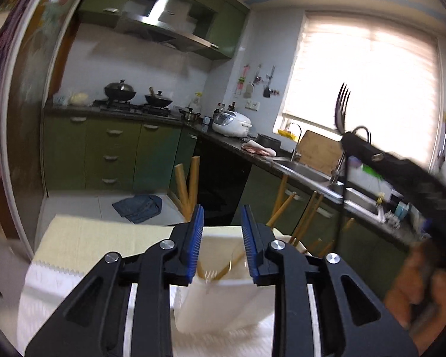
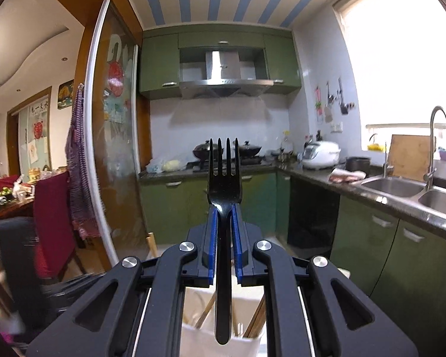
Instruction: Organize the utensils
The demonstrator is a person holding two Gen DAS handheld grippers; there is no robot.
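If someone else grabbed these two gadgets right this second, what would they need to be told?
Right gripper: shut on the black fork, tines up, handle end hanging above the white utensil holder.
Left gripper: open, empty, just above the holder's rim.
Wooden chopsticks already stand in the holder, and something fork-like seems to lie inside.
Done: some utensils sorted into the holder.
Left: probably lower the fork in and release. No other loose utensils are in view.

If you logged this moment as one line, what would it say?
right hand-held gripper: shut on black fork | left hand-held gripper: open over white holder
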